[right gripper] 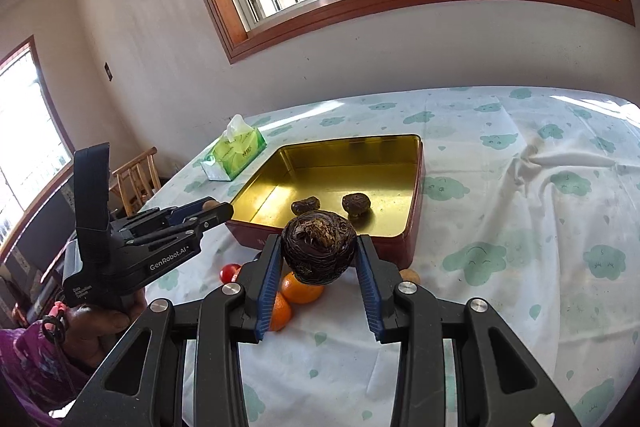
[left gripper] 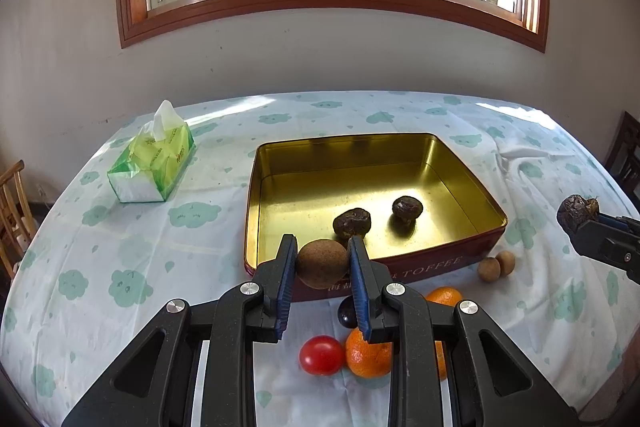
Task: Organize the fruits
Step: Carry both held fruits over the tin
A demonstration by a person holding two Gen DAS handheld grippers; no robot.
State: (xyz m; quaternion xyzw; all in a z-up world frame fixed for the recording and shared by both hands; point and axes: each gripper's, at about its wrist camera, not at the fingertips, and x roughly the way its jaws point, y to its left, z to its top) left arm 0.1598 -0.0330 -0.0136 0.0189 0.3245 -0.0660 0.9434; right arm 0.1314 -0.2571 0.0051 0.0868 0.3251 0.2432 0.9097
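A round brown fruit is clamped between the two blue-padded fingers of the left gripper, raised off the table and held at the near wall of an open gold-lined tin; by the look of it, it is meant to go into the tin. In the right wrist view a dark, rough-skinned fruit is pinched the same way by the right gripper, clear of the cloth and just short of the tin's near corner. Two more dark fruits of that kind are already seen on the tin's floor, close together near its front, so like seems to be gathered with like.

Still left outside, on the table in front of the tin, are a red tomato, oranges (one is partly hidden by the left gripper), a dark round fruit and two small tan fruits touching each other. A green tissue pack stands well apart to the left of the tin. The table is covered by a white cloth printed with green clouds.
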